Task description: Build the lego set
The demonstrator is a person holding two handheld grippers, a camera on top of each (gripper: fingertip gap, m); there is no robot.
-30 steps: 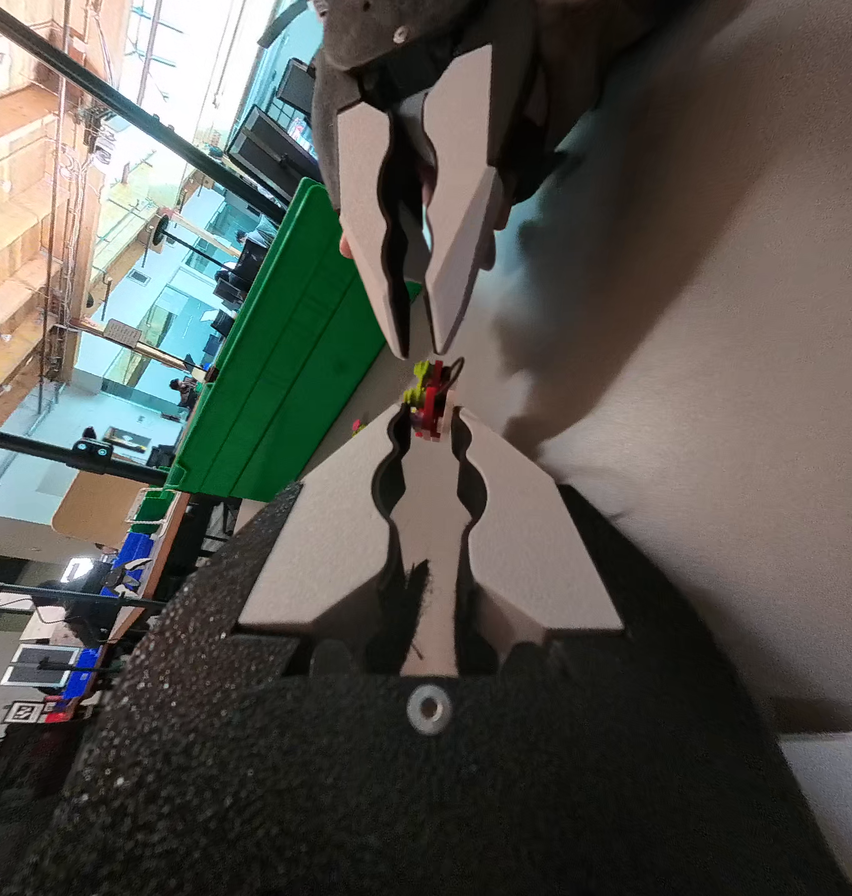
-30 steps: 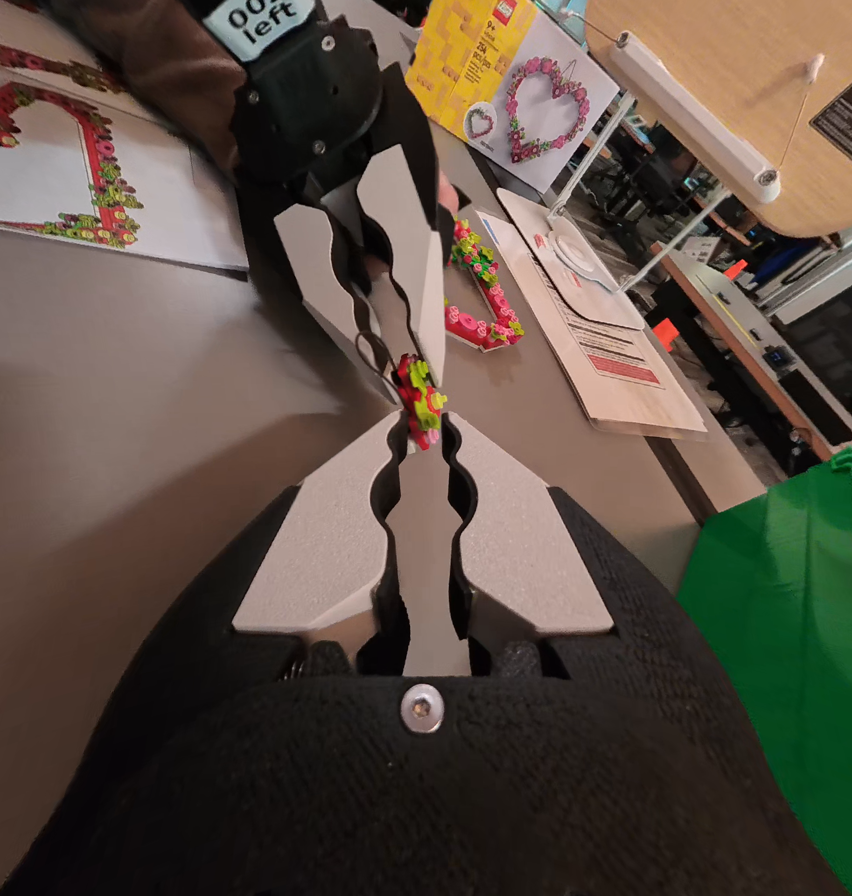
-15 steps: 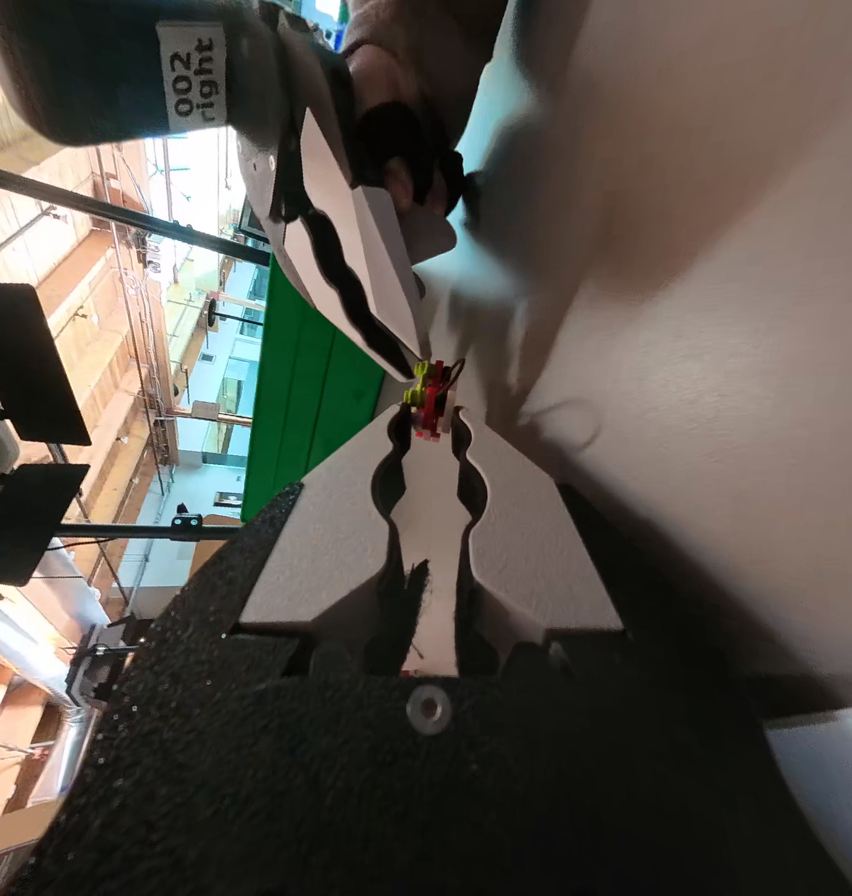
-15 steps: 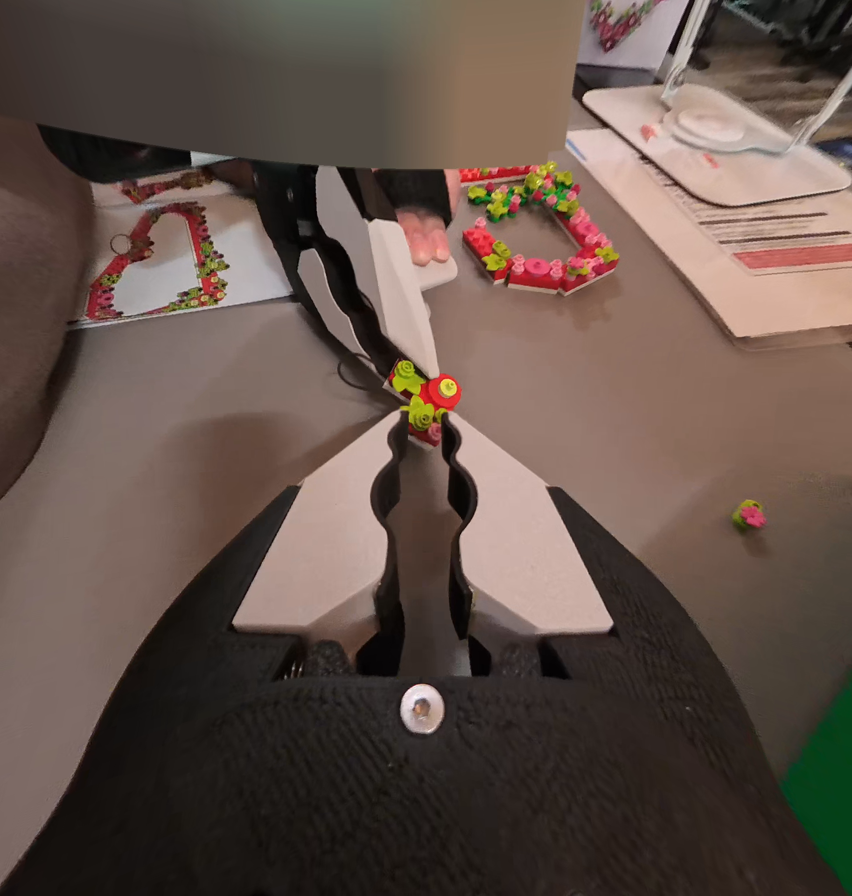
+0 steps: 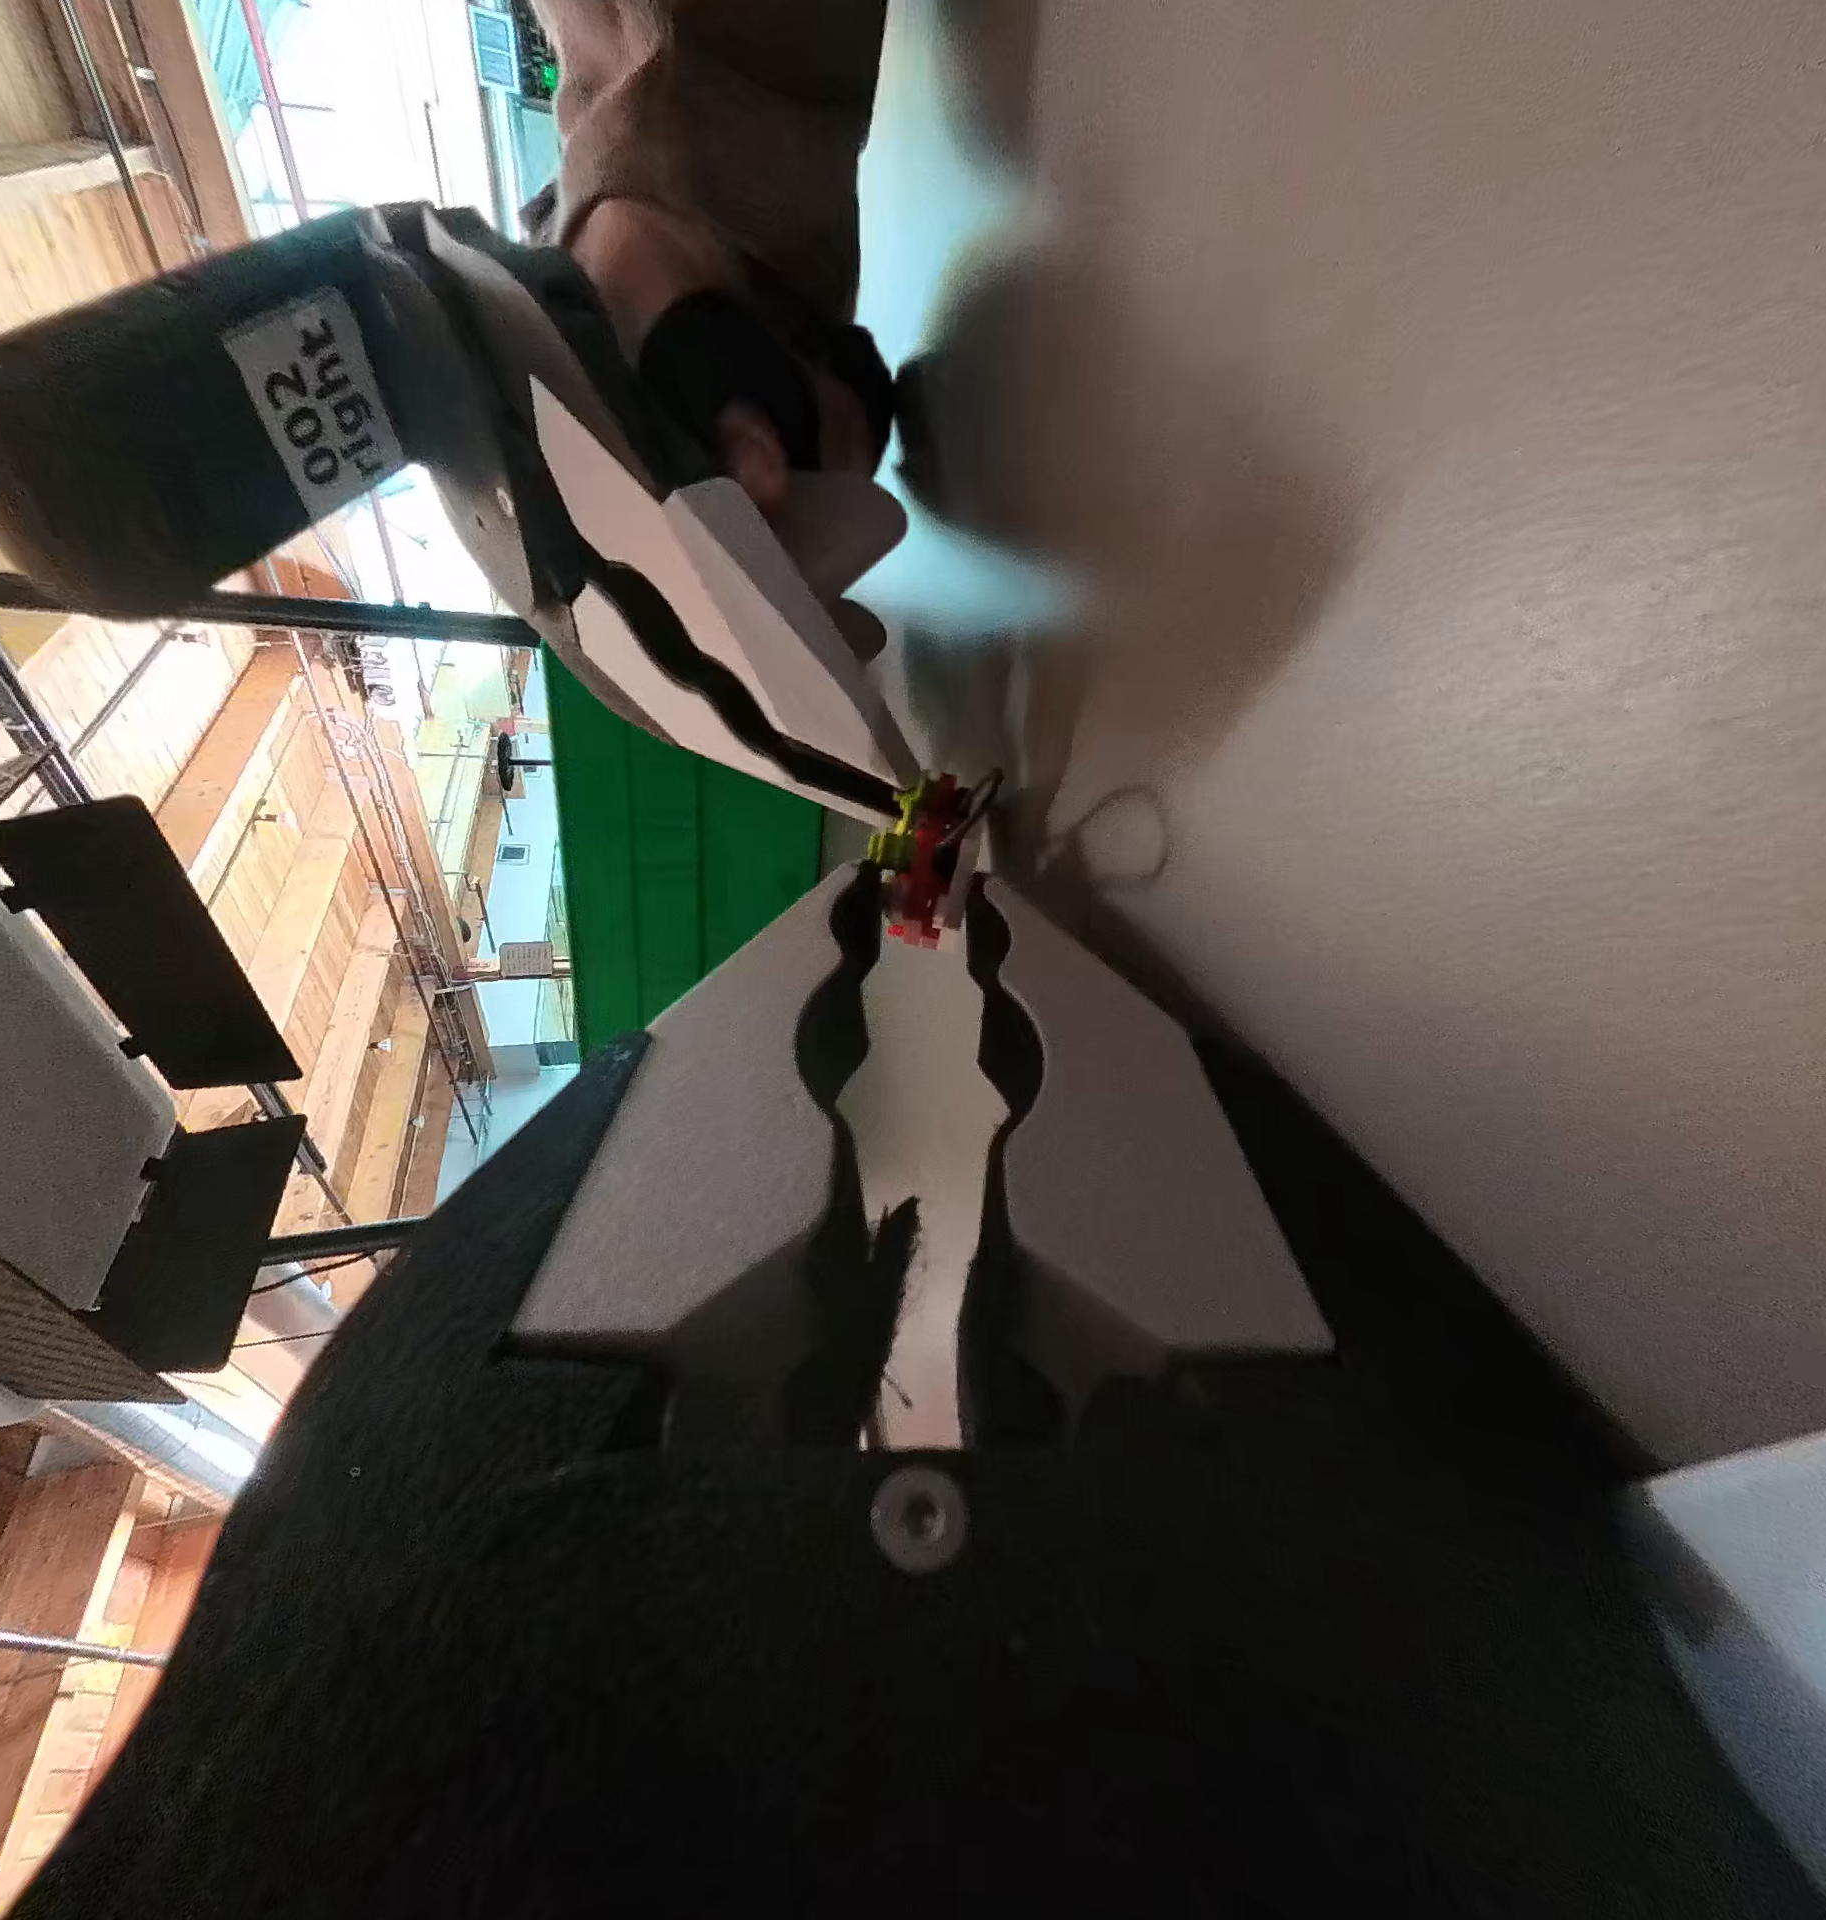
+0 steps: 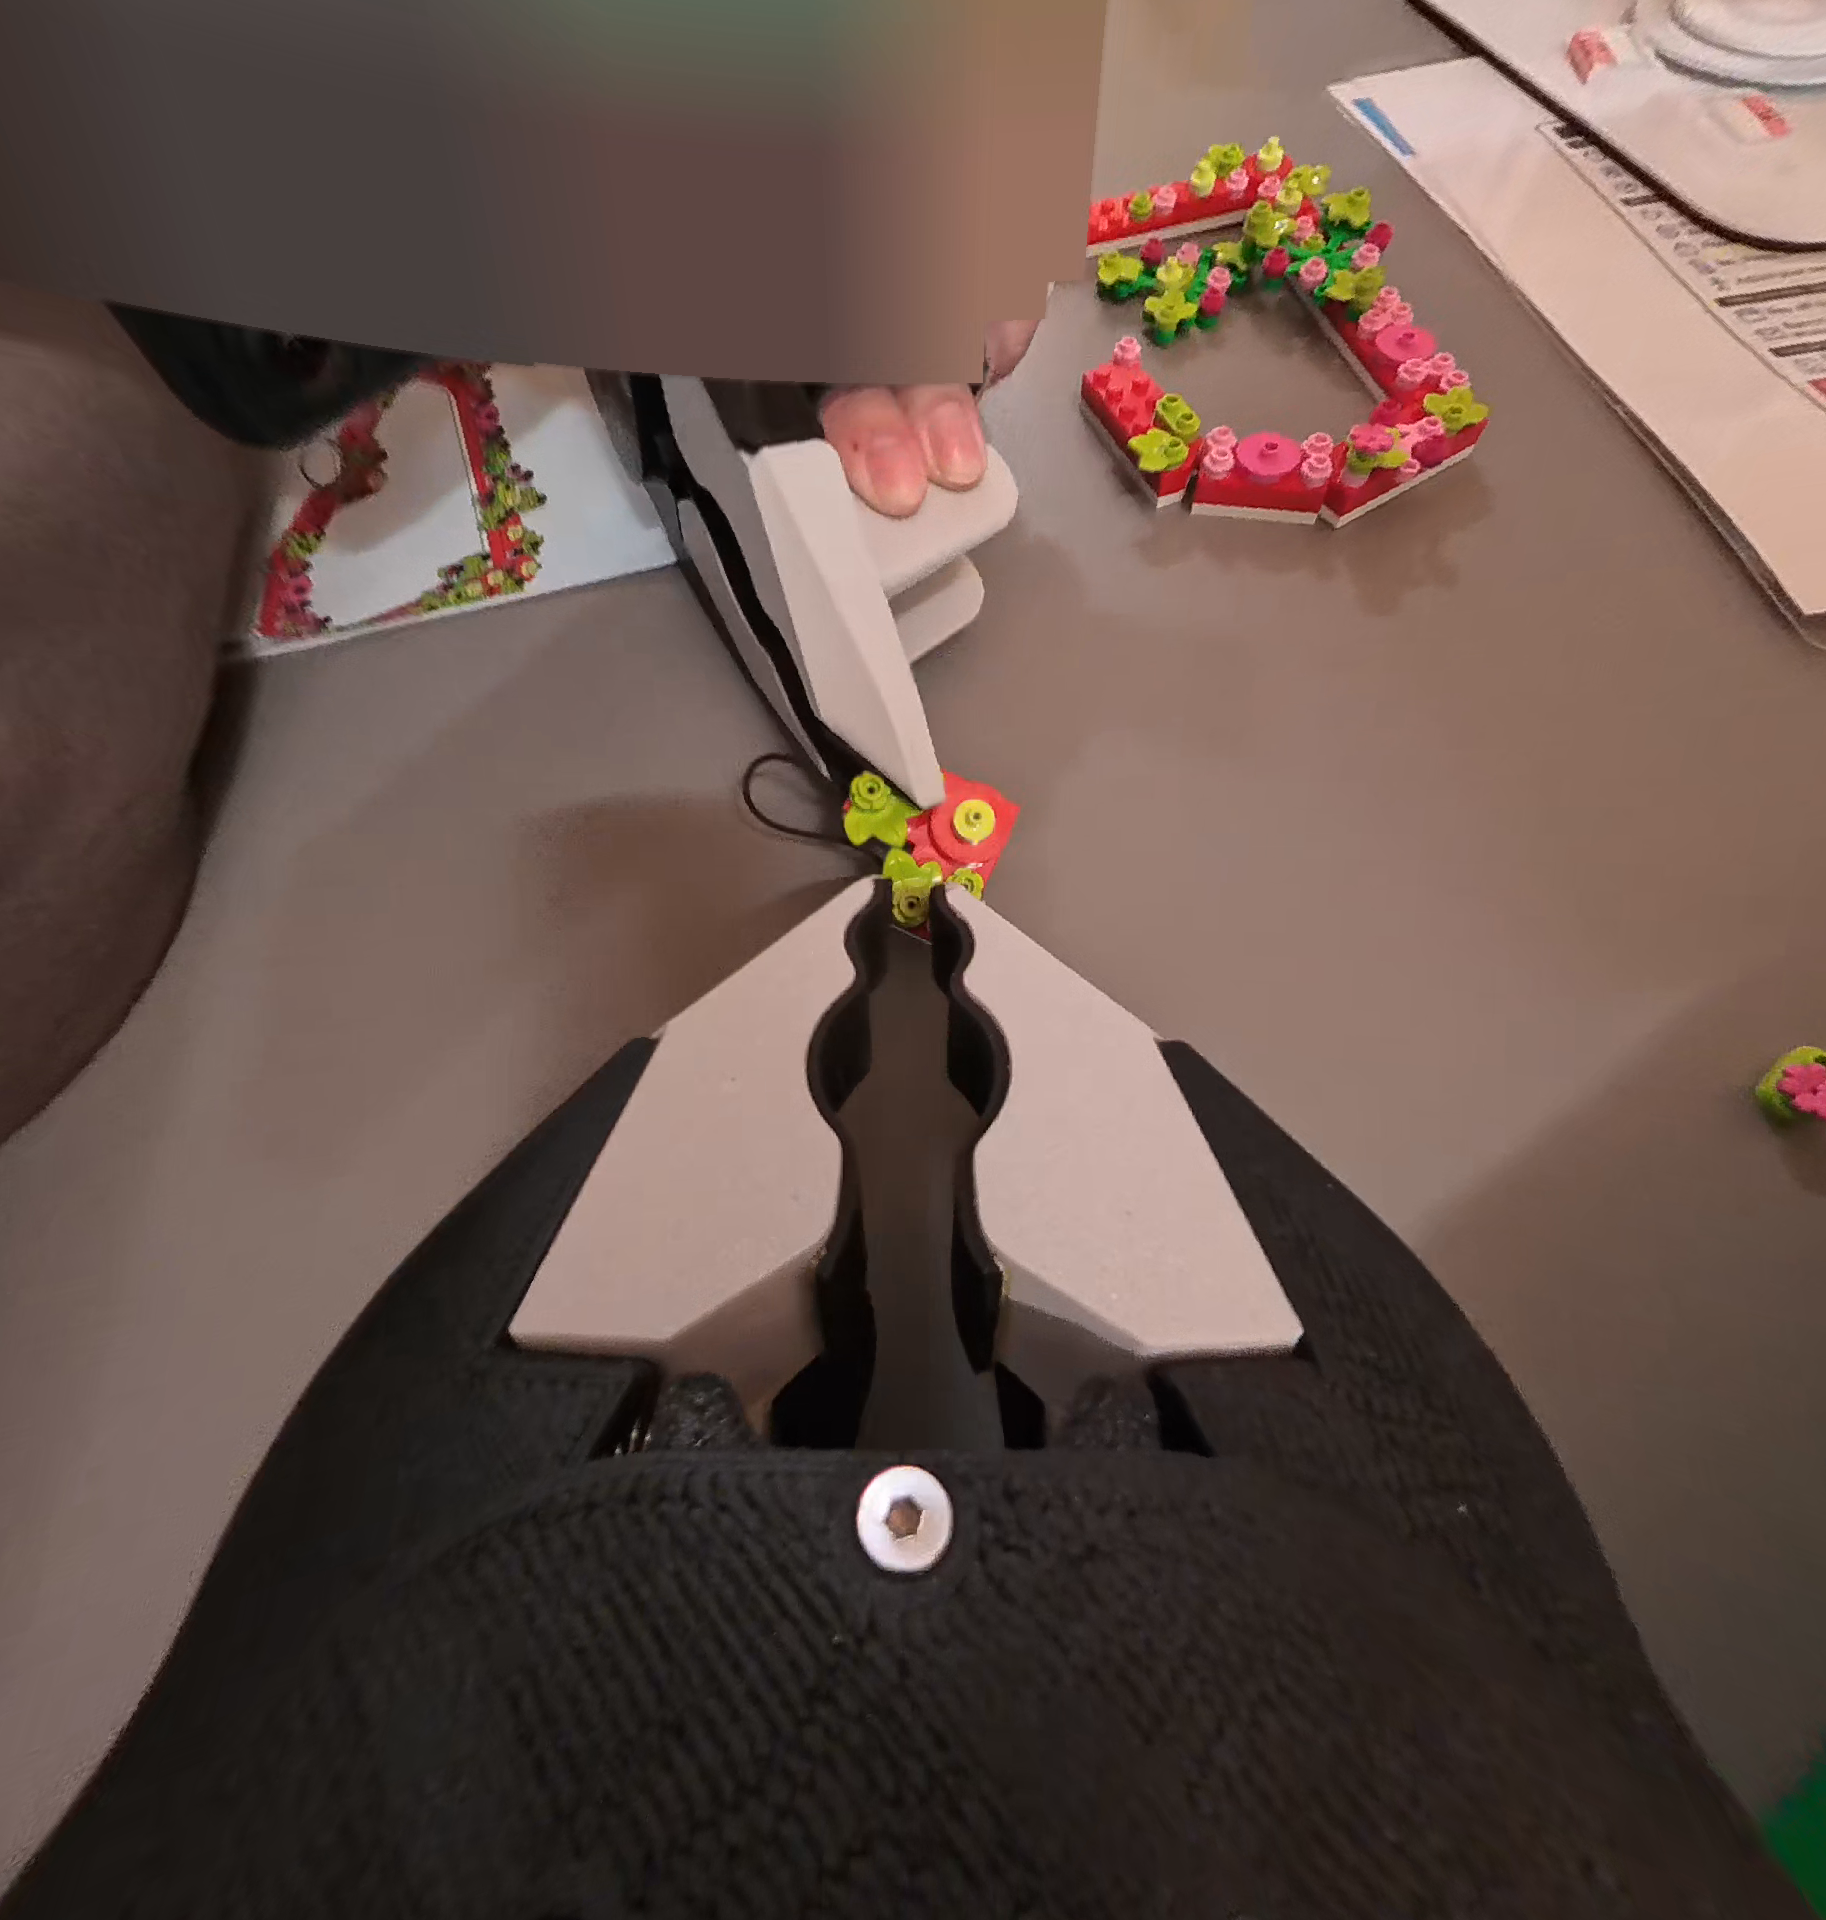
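Centrally, both tongs pinch one small red lego piece (image 6: 940, 847) above the desk (image 6: 1304, 831): right tongs (image 6: 914, 899) narrow from below, left tongs (image 6: 893, 795) closed from upper left; the half-built heart (image 6: 1293, 343) waits upper right.

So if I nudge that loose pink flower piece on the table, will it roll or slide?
The pink flower piece looks tiny, so probably very light. Its green base seems rounded and tilted, so it may roll or skitter. The table looks smooth, so expect little grip.
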